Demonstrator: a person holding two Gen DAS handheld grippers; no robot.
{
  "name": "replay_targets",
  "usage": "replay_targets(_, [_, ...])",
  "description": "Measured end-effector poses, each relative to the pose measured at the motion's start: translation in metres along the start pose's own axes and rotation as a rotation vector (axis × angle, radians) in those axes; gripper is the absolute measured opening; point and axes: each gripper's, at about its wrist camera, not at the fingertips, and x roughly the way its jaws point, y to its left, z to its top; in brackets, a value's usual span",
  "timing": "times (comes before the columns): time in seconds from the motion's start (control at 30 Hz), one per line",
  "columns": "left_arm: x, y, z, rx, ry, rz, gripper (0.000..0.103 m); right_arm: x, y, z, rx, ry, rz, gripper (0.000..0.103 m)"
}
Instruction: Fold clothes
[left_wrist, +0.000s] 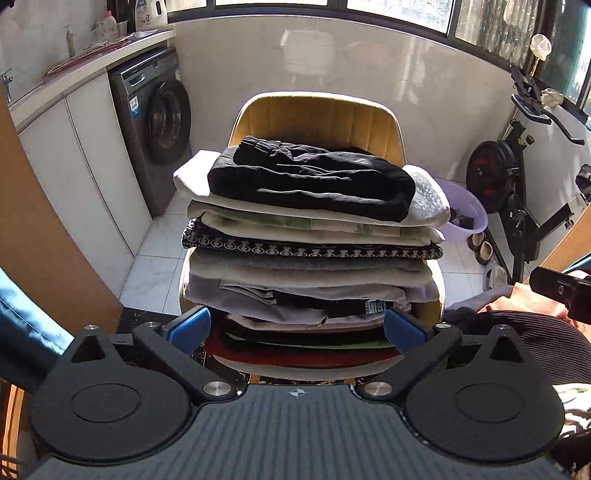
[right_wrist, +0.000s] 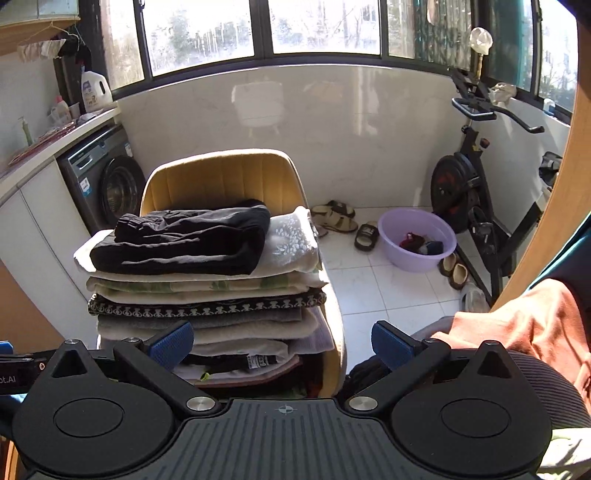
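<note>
A tall stack of folded clothes rests on a yellow chair, topped by folded black trousers. In the left wrist view my left gripper stands open, blue pads wide apart in front of the stack's lower layers, gripping nothing. In the right wrist view the same stack with the black trousers sits left of centre on the chair. My right gripper is open and empty, off the stack's right side. Unfolded orange cloth and dark ribbed cloth lie at the lower right.
A washing machine stands under a white counter at the left. An exercise bike, a purple basin and several slippers occupy the tiled floor at the right. A wooden edge curves along the right.
</note>
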Motion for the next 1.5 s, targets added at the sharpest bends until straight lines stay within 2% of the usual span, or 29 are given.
replay_targets(0.3, [-0.064, 0.005, -0.057, -0.018, -0.008, 0.011, 0.102, -0.074, 0.000, -0.057, -0.015, 0.023, -0.007, 0.102])
replay_targets(0.63, [-0.097, 0.037, -0.082, 0.015, 0.018, -0.018, 0.102, -0.138, 0.044, -0.093, 0.014, -0.002, -0.045, 0.102])
replay_targets(0.93, [-0.132, 0.073, -0.118, 0.122, 0.018, -0.066, 0.102, -0.199, 0.100, -0.152, 0.043, -0.005, -0.108, 0.102])
replay_targets(1.23, [-0.164, 0.073, -0.153, 0.213, 0.029, -0.091, 0.102, -0.252, 0.115, -0.217, 0.136, 0.010, -0.172, 0.102])
replay_targets(1.37, [-0.173, 0.068, -0.165, 0.187, 0.038, -0.100, 0.102, -0.272, 0.110, -0.234, 0.143, -0.017, -0.194, 0.102])
replay_targets(1.5, [-0.180, 0.062, -0.175, 0.139, 0.046, -0.095, 0.102, -0.281, 0.105, -0.239, 0.101, -0.013, -0.170, 0.102])
